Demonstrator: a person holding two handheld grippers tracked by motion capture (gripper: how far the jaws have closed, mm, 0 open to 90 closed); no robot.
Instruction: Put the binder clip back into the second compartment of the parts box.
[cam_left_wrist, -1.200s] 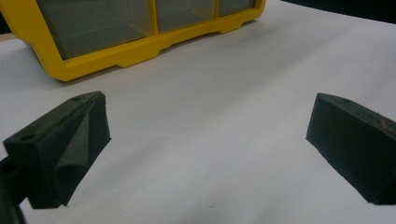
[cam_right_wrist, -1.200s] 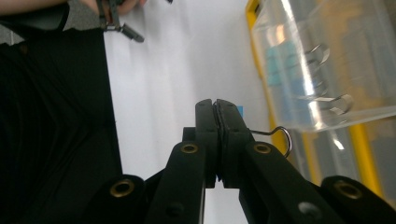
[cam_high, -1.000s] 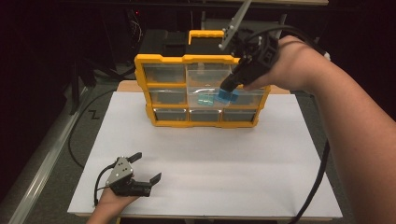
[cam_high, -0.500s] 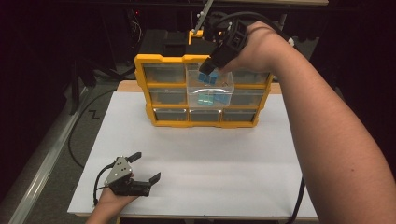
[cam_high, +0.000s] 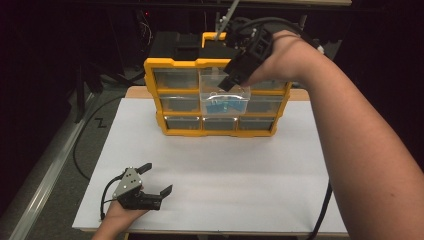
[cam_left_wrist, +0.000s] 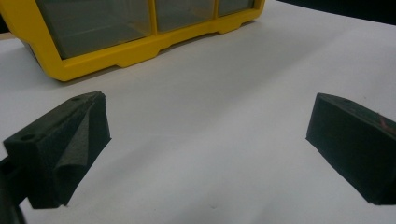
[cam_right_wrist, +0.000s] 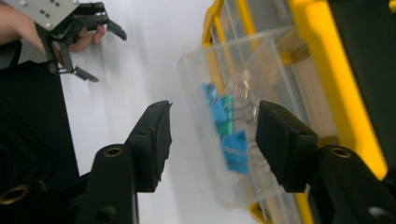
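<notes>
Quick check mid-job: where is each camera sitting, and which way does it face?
High view: above the table's near side, looking forward and down at the yellow organizer; both forearms and tongs show.
Left gripper view: on the left tongs, low over the white table, facing the organizer's base.
Right gripper view: on the right tongs, above the pulled-out drawer of blue clips.
All views share the organizer.

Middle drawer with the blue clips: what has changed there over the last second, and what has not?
The right gripper has lifted from inside the pulled-out drawer to above its rim; its jaws have just been opening, with nothing between them. The blue clips lie in the drawer. The drawer remains pulled out of the yellow cabinet, and the left gripper rests open on the white sheet as before.
</notes>
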